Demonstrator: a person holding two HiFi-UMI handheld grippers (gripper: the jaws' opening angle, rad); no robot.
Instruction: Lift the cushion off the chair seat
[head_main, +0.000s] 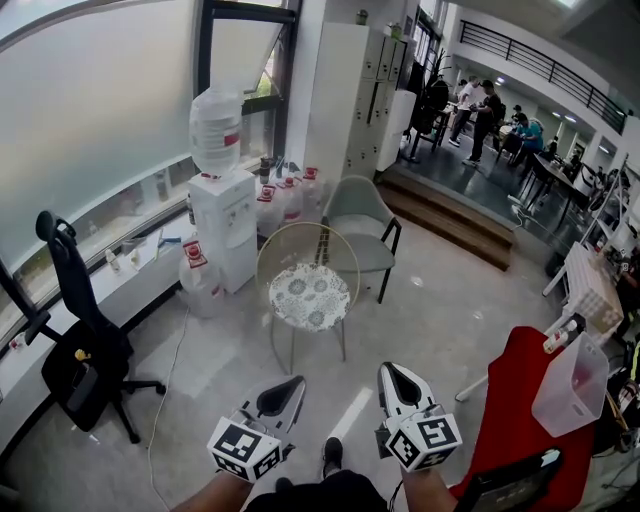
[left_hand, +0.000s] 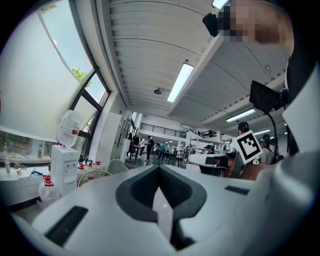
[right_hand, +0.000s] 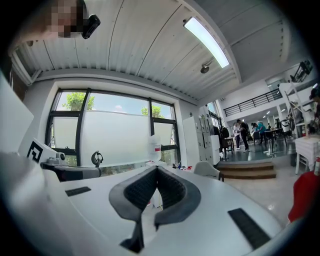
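So both claws are low in the frame in the head view, left claw (head_main: 294, 383) and right claw (head_main: 392, 371) side by side, pointing level toward the chair (head_main: 305, 245). Going by the gripper views, the left claw (left_hand: 160, 168) has its jaws pressed together at the tips with nothing in them. Same deal for the right claw (right_hand: 156, 169): closed up and empty.

The cushion (head_main: 309, 296) is the round, pale, patterned one, lying flat on the seat of that wire-back chair, dead centre of the frame. It's above the claws in the picture and well apart from both, so nobody's touching it.

Other stuff around: a water cooler (head_main: 222, 215) just left of the chair with a big bottle (head_main: 215, 130) on top, a grey armchair (head_main: 358, 225) right behind the wire one, and a black office chair (head_main: 85, 330) over at the left edge by the window counter (head_main: 120, 280).
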